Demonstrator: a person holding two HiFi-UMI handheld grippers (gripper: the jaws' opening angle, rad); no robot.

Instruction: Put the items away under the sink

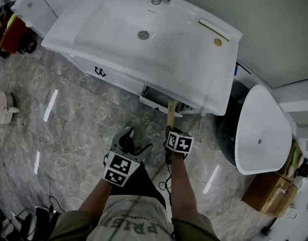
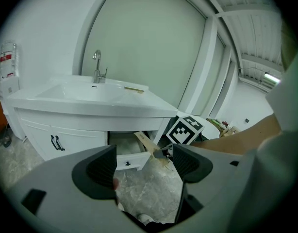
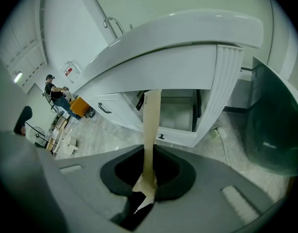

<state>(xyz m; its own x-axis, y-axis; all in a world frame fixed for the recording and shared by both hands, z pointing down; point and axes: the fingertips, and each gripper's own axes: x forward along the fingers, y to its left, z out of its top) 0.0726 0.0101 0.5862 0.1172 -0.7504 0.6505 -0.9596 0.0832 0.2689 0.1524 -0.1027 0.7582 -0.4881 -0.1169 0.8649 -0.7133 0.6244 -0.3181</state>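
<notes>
A flat tan cardboard strip (image 1: 171, 113) is pinched at its lower end by my right gripper (image 1: 170, 130), which is shut on it. The strip (image 3: 150, 125) rises toward the open drawer (image 3: 177, 137) under the white sink top (image 1: 144, 59). In the head view the strip's top end sits at the drawer (image 1: 155, 104) front. My left gripper (image 1: 138, 139) hangs to the left, open and empty. Between the left gripper's (image 2: 146, 166) jaws I see the drawer (image 2: 129, 161), the strip (image 2: 148, 142) and the right gripper's marker cube (image 2: 186, 129).
Shut cabinet doors with dark handles (image 1: 100, 73) are left of the drawer. A white oval toilet lid (image 1: 262, 129) and a cardboard box (image 1: 267, 192) stand to the right. On the sink top lie a gold disc (image 1: 217, 42) and another thin strip (image 1: 213, 28). The floor is grey marble.
</notes>
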